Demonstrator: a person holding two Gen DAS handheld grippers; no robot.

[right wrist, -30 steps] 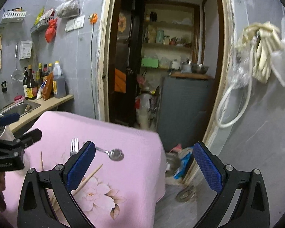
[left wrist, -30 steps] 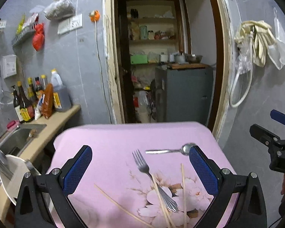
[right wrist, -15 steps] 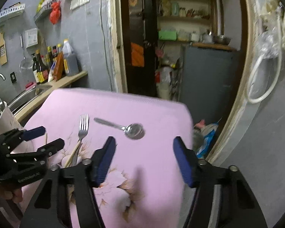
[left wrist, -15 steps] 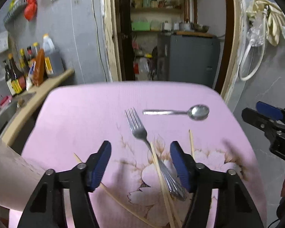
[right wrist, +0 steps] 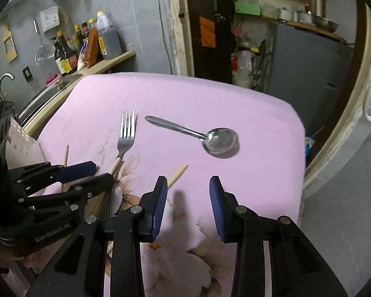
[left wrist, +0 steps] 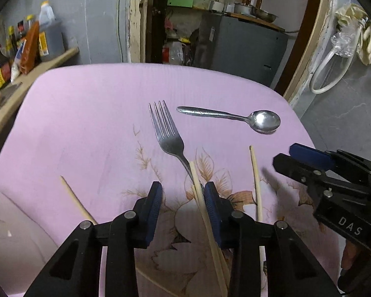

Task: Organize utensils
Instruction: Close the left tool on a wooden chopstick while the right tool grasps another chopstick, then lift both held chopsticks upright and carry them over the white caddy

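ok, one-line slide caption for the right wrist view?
Right gripper, jaws narrowed and empty, above the pink cloth near the spoon, fork and chopsticks.

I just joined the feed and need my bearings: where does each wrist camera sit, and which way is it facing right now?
Left wrist: on the left gripper, angled down at the pink cloth; its fingers straddle bare cloth beside a chopstick; right gripper enters at right.
Right wrist: on the right gripper, angled down, jaws parted over nothing; left gripper at left.
Shared: fork, spoon, doorway.
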